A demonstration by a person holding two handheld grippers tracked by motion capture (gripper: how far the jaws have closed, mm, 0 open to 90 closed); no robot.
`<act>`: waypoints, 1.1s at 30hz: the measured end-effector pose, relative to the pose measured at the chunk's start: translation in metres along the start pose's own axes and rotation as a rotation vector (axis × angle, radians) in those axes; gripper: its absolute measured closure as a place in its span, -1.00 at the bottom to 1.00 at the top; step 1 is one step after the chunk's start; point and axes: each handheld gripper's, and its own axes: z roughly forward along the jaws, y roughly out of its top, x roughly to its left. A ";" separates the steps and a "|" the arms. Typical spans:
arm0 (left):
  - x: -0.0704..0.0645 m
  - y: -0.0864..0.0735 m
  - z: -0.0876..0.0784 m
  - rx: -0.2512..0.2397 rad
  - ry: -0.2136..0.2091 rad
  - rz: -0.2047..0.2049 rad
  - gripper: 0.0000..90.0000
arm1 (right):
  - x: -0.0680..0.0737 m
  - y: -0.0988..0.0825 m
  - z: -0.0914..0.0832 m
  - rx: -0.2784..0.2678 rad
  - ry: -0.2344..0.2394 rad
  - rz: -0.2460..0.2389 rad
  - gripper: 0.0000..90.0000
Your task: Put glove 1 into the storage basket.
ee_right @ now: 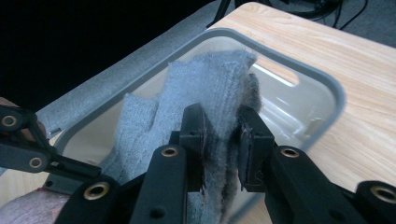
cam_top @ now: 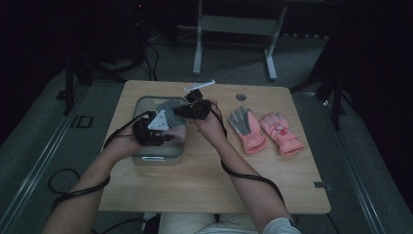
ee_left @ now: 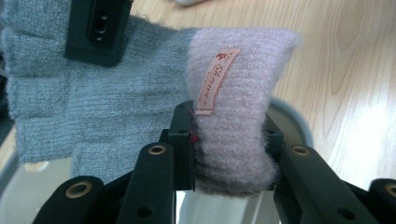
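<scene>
A knitted glove with a grey hand part (cam_top: 169,108) and a pink cuff (cam_top: 178,132) is stretched between both grippers over a clear plastic bin (cam_top: 142,158). My left gripper (cam_top: 168,136) is shut on the pink cuff (ee_left: 238,93), its pads pressing the folded knit just below a small label. My right gripper (cam_top: 182,111) is shut on the grey finger end (ee_right: 205,84), with the bunched fabric squeezed between its pads. In the right gripper view my right gripper (ee_right: 222,140) hangs above the bin's rim (ee_right: 280,58). The left gripper view has my left gripper (ee_left: 229,135) at the bottom centre.
Two pink padded gloves (cam_top: 247,129) (cam_top: 281,132) lie side by side on the right half of the wooden table (cam_top: 204,185). A small white object (cam_top: 198,86) lies near the far edge, beside a round hole (cam_top: 241,96). A desk frame stands beyond the table.
</scene>
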 end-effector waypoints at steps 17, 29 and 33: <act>0.020 -0.042 0.033 0.148 -0.059 0.036 0.50 | -0.004 -0.007 0.060 0.089 0.043 0.053 0.66; 0.026 -0.045 0.059 0.240 -0.115 0.055 0.48 | -0.012 -0.015 0.084 0.172 -0.008 0.055 0.61; 0.026 -0.042 0.064 0.276 -0.125 0.071 0.45 | -0.014 -0.015 0.087 0.188 -0.019 0.056 0.56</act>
